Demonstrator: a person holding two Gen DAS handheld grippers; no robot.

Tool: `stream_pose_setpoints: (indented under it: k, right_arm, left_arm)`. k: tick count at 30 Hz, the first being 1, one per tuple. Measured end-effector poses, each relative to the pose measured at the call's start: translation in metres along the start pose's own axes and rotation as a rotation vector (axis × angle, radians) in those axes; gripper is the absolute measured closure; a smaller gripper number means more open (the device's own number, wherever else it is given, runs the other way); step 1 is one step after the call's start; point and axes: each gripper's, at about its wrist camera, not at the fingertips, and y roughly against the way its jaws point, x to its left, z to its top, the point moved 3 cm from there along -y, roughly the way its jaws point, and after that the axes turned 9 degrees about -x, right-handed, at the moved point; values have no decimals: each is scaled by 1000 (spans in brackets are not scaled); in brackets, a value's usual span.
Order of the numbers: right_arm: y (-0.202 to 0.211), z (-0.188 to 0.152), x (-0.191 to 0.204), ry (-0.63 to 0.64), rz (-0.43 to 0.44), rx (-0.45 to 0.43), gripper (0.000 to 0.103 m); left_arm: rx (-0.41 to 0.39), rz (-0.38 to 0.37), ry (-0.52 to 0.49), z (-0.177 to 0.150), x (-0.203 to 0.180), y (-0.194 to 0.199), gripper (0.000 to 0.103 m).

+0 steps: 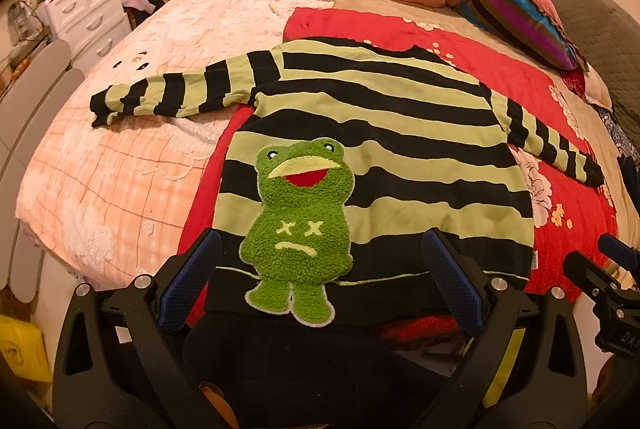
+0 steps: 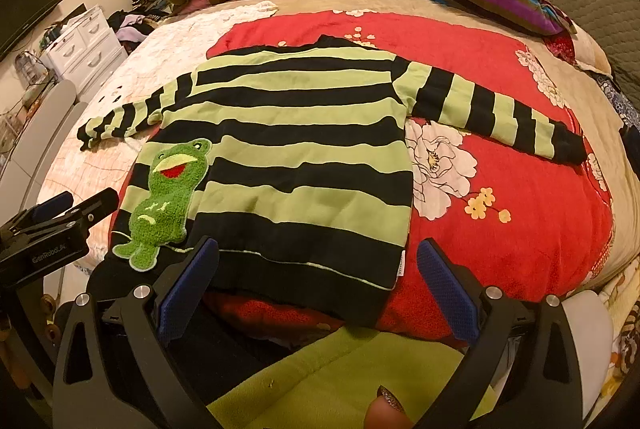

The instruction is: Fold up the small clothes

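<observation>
— Bedroom, then? What lay on the bed point(image 2: 472, 5)?

— Yes, a wide bed under warm light, with a red blanket point(image 2: 500, 189) across the middle of both frames. The sweater point(image 2: 288, 133) lay on it face up, hem toward me at the lower centre, collar toward the top.

— Was any of it folded?

— None that I could see. Both sleeves were out: the left sleeve point(image 1: 168, 91) reached toward the left edge of my left view, the right sleeve point(image 2: 500, 113) toward the right edge of my right view. The frog patch point(image 1: 300, 221) was flat and in full view.

— And your claws?

— My left claw point(image 1: 320, 281) was spread wide over the hem, straddling the frog and gripping nothing. My right claw point(image 2: 318, 287) was likewise spread over the hem's right corner, empty.

— So how far along?

— At the very start, I judged: garment spread out, every fold left to make, sleeves and body alike.
</observation>
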Motion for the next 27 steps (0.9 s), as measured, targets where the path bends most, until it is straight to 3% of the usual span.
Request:
stream_pose_setpoints:
  k: [27]
  right_arm:
    - [-9,10,-7,-21,0,-29,4]
  left_arm:
    - [1,21,-23,2,-4,-10,9]
